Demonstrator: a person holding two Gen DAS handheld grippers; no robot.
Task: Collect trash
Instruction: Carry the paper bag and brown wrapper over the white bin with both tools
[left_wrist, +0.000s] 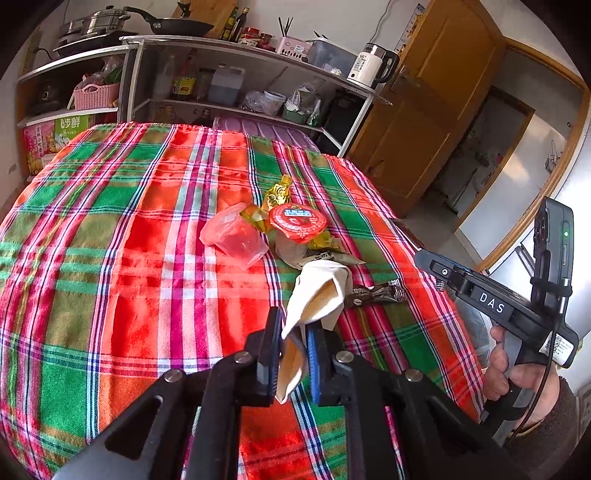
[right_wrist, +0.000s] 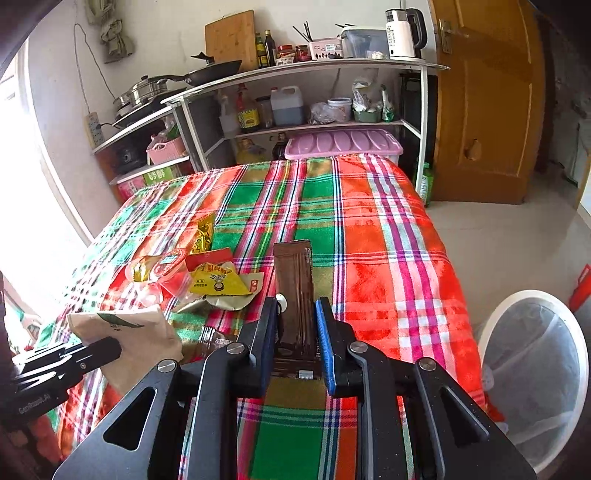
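My left gripper (left_wrist: 291, 350) is shut on a cream paper wrapper (left_wrist: 317, 295), held above the plaid tablecloth (left_wrist: 129, 240); the wrapper also shows in the right wrist view (right_wrist: 125, 328). My right gripper (right_wrist: 295, 325) is shut on a long brown sachet (right_wrist: 293, 288) that sticks up between the fingers. A pile of trash lies on the table: a clear plastic cup (left_wrist: 236, 236), a red foil lid (left_wrist: 297, 221), gold wrappers (left_wrist: 277, 192), a yellow packet (right_wrist: 218, 280) and a dark wrapper (left_wrist: 373, 293).
A white bin (right_wrist: 535, 369) with a clear liner stands on the floor at the table's right. Shelves (right_wrist: 295, 125) with kitchenware stand behind the table. A wooden door (right_wrist: 484, 103) is at the back right.
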